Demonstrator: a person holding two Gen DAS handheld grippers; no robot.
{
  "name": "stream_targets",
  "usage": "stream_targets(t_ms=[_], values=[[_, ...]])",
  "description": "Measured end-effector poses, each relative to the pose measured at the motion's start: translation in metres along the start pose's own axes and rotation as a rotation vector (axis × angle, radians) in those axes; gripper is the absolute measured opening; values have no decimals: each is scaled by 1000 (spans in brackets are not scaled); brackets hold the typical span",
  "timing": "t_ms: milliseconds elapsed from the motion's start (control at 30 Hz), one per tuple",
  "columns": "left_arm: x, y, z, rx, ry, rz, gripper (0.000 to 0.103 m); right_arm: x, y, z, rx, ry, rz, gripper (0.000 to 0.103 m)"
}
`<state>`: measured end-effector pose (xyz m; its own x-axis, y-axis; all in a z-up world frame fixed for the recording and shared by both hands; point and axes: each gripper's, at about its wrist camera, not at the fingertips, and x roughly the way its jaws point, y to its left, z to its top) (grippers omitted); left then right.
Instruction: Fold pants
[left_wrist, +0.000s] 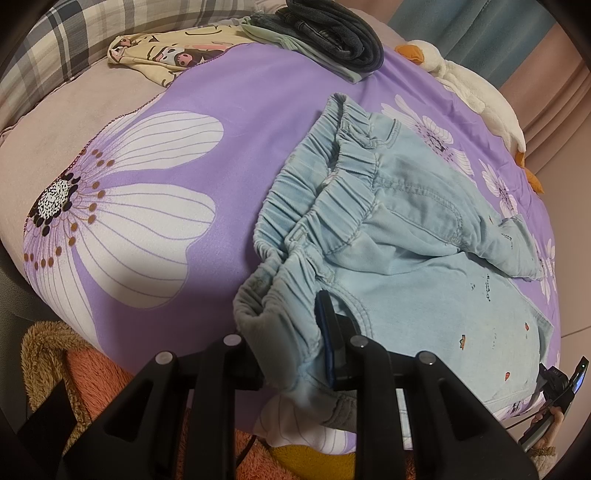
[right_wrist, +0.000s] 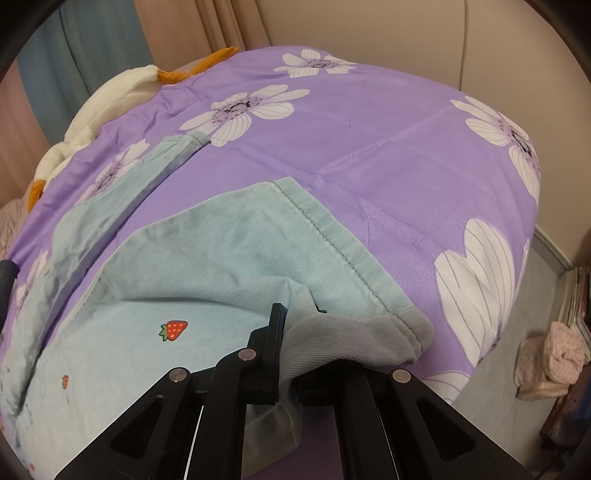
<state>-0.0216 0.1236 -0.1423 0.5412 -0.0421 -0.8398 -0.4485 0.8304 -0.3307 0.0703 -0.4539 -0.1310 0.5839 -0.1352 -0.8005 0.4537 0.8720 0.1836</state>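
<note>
A purple flowered quilt (left_wrist: 229, 92) is spread beneath and beyond both pairs of tongs, and the light blue pants (left_wrist: 406, 236) are laid across it. Ahead of the left tongs (left_wrist: 295, 354) the gathered elastic waistband (left_wrist: 314, 206) is bunched and partly turned open; ahead of the right tongs (right_wrist: 286, 354) one leg runs out flat to its stitched hem (right_wrist: 332, 240), with the second leg (right_wrist: 110, 206) lying further off to their left.

The left tongs are nearly closed on the near edge of the waistband, a thick roll of cloth being pinched between the pads. The right tongs are fully closed on a grey-blue fold of the near leg's hem corner (right_wrist: 362, 336), a little right of a strawberry print (right_wrist: 174, 329).

It is judged that a lengthwise fold is in hand. For a clean result, both held edges should be lifted together, kept taut between the tongs, carried evenly over the far leg, and released only once seams are aligned.
</note>
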Motion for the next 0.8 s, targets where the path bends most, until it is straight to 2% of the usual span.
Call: stream_targets(t_ms=[633, 800], values=[[-3, 0, 2, -16, 5, 15, 25, -3, -2, 3, 3, 3, -6, 0], [-11, 3, 1, -35, 7, 8, 29, -8, -4, -1, 13, 10, -3, 0]])
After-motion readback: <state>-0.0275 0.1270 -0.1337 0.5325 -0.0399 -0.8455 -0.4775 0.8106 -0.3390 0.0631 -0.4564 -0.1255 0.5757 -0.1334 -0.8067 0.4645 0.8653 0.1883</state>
